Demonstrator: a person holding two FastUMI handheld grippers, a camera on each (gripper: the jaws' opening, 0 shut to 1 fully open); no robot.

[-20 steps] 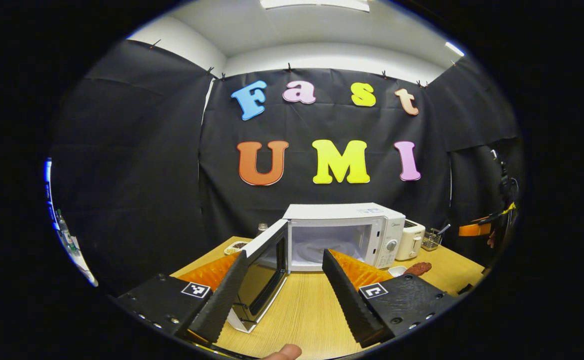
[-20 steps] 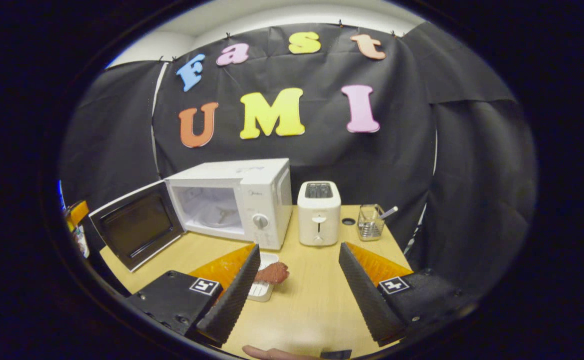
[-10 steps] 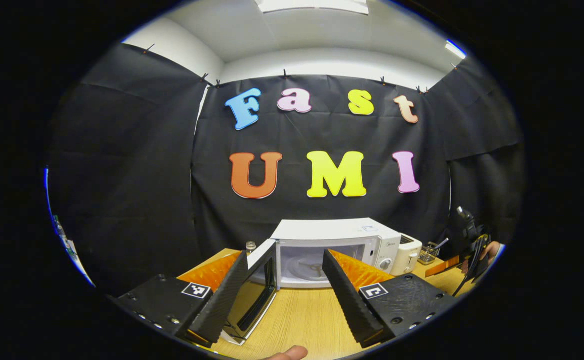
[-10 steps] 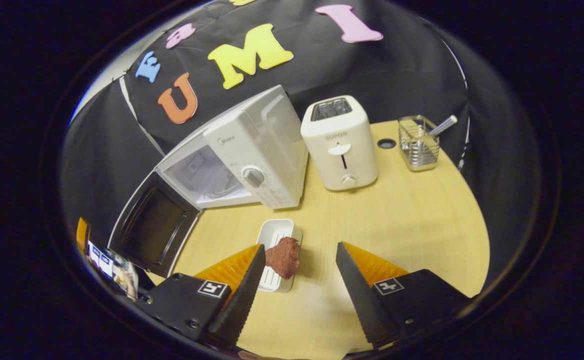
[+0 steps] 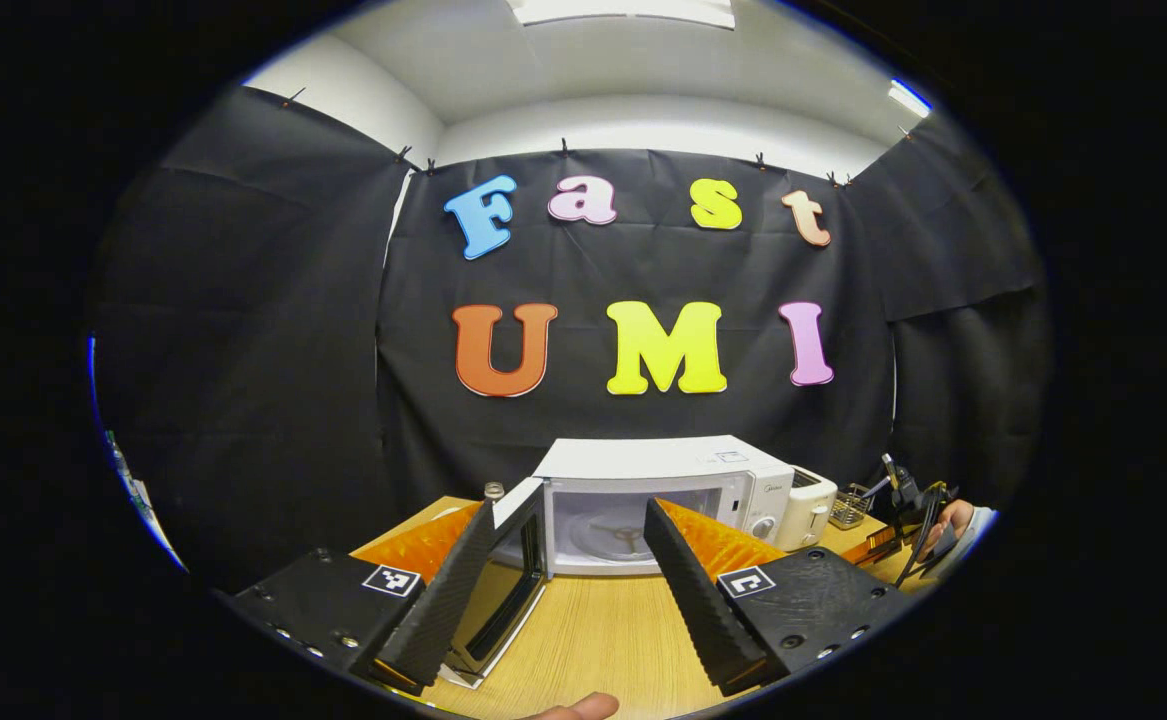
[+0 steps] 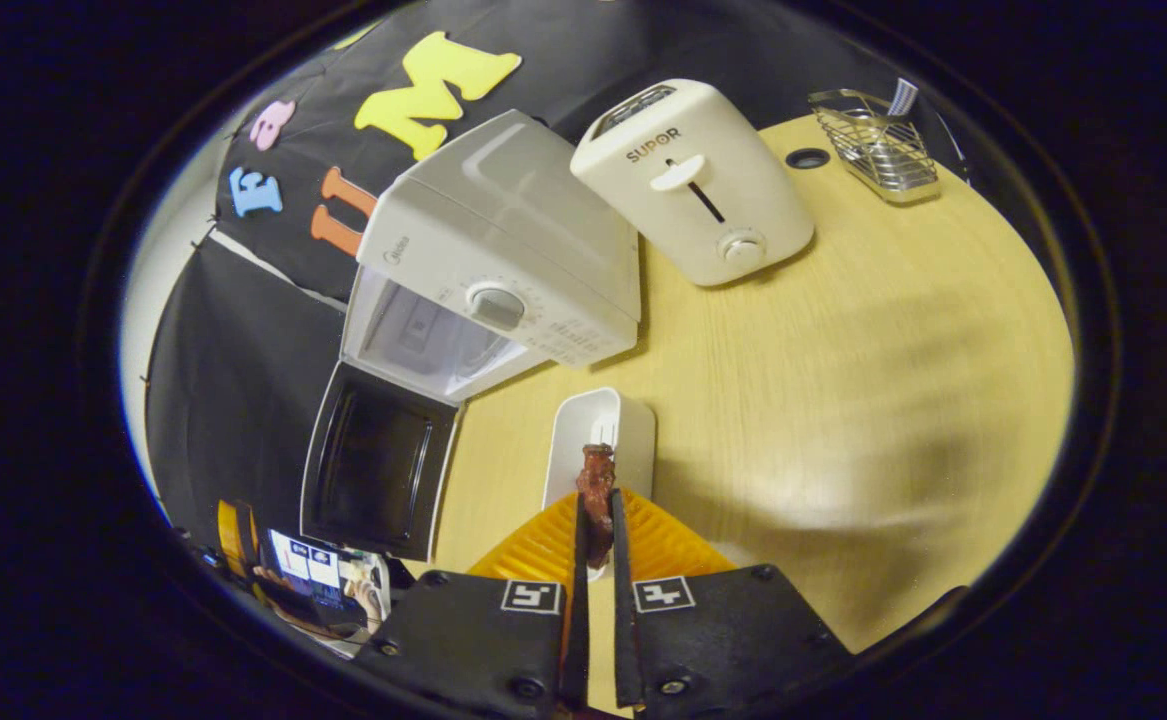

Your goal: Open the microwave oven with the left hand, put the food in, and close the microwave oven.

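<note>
Meat pinched, oven door open

The right gripper point(image 6: 595, 512) squeezes the brown meat point(image 6: 598, 490) over the white tray point(image 6: 603, 425). The left gripper point(image 5: 568, 560) is wide open, holding nothing, facing the open microwave point(image 5: 643, 490). The toaster point(image 6: 698, 180) says SUPOR.

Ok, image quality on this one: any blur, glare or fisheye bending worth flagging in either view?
Left gripper view: sharp, ceiling light blown out, microwave small and evenly lit. Right gripper view: table smeared by motion blur, toaster and microwave tilted and bowed by the fisheye; the food in the right gripper stays fairly crisp.
</note>
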